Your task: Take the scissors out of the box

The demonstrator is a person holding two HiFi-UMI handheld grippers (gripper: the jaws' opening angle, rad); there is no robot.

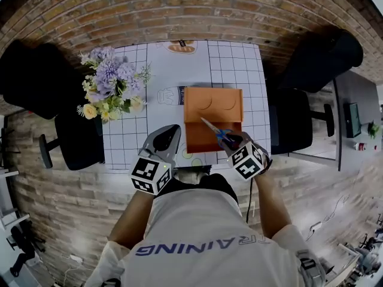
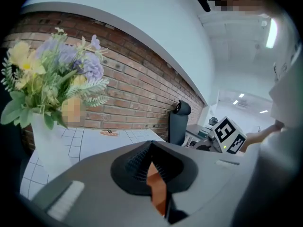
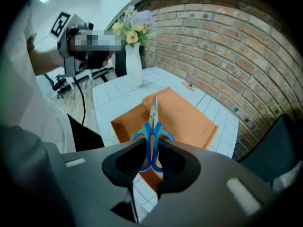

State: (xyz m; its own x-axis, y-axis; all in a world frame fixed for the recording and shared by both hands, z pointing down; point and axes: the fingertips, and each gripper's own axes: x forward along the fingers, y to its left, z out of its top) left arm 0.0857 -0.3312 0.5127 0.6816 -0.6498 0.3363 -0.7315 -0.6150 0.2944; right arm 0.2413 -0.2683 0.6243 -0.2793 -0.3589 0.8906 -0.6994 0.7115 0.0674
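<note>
Holding scissors by blue handles in R tongs, clamped. Blades point straight ahead of tongs, long axis in line w/ them, above orange box just below. L tongs look closed, empty, beside box. Est. next: carry clear to desk.

Office, brick wall, swivel chairs, desk

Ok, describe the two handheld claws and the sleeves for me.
The left claw and right claw match: smooth grey moulded shells, black ribbed pads inside, and a white cube with black square markers at the rear. A thin black cable hangs by the right one. The person wears a white short-sleeved T-shirt with blue lettering.
</note>
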